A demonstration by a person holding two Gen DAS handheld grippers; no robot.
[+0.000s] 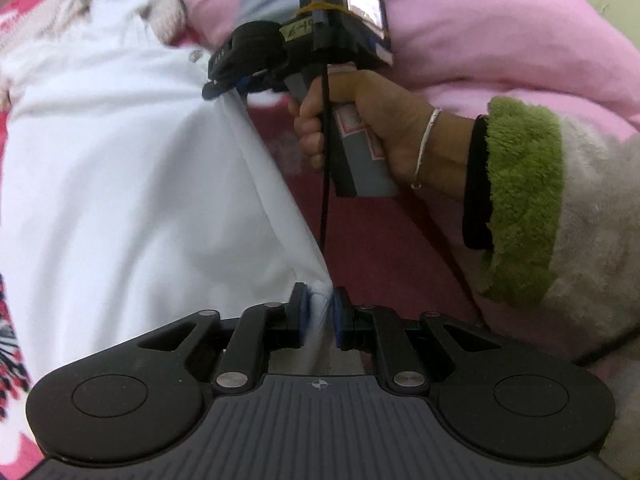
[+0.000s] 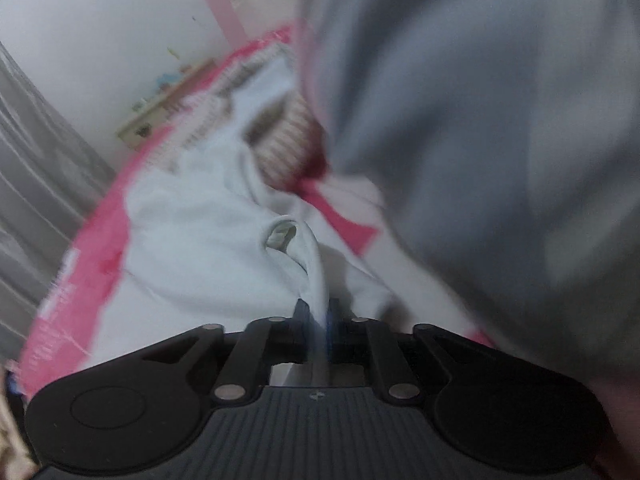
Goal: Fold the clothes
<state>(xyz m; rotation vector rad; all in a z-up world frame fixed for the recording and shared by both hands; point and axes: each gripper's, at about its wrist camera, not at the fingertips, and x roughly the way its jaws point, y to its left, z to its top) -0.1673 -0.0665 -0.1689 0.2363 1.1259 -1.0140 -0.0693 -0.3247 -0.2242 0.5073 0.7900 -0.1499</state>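
Over the bed, both tools [image 1: 319,312] [image 2: 319,320] pinch the white garment [image 1: 120,184].

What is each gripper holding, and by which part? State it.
Both hold the white garment. The left gripper pinches a bunched corner of its edge; the right gripper clamps a folded edge farther along that same side.

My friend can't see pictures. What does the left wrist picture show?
The left tool pinches a bunched edge of a white garment, while the right tool grips the same edge farther away, above a red and pink bed cover.
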